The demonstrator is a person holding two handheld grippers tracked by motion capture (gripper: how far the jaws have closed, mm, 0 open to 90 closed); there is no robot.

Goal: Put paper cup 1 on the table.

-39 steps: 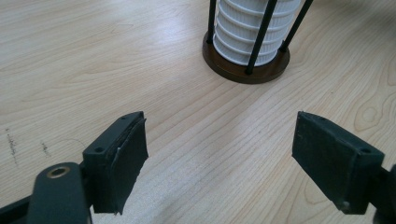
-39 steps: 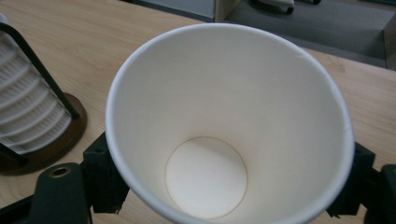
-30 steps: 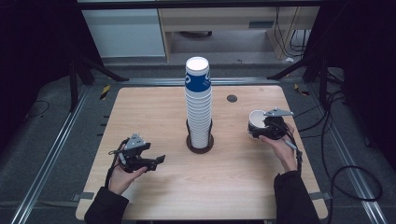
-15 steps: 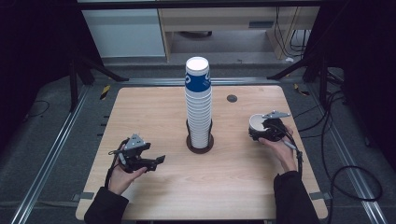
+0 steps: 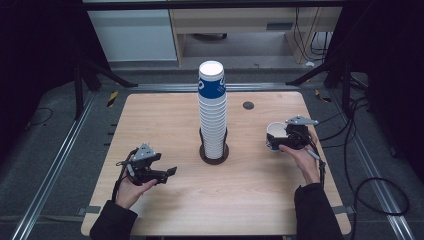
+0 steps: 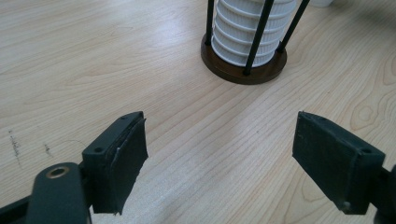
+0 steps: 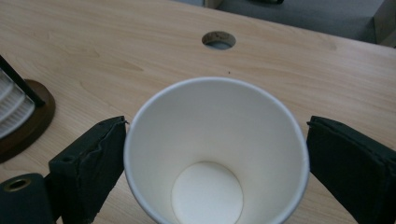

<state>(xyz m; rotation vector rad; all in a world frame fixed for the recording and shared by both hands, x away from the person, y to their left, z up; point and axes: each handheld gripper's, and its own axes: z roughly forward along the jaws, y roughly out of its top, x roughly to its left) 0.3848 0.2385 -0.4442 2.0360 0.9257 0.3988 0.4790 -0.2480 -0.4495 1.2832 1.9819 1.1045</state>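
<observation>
While its two black jaws press against opposite sides of a single white paper cup point(image 7: 215, 154), the right gripper point(image 5: 287, 139) grasps that cup upright near the right edge of the light wooden table point(image 5: 165, 115), roughly midway between the far and near edges; the right gripper view looks down into the cup's open mouth to its round white bottom, and whether the cup's base rests on the table cannot be told. The left gripper point(image 5: 150, 169) is released, its jaws standing wide apart with nothing but bare wood between them, low over the table towards the near left corner. Between the two grippers, at the middle of the table, a tall stack of white paper cups point(image 5: 212, 112), with a blue-banded cup on top, rises from a round dark wooden holder with thin black rods point(image 6: 243, 65). A small round hole point(image 5: 248, 105) lies near the far edge, beyond the held cup.
</observation>
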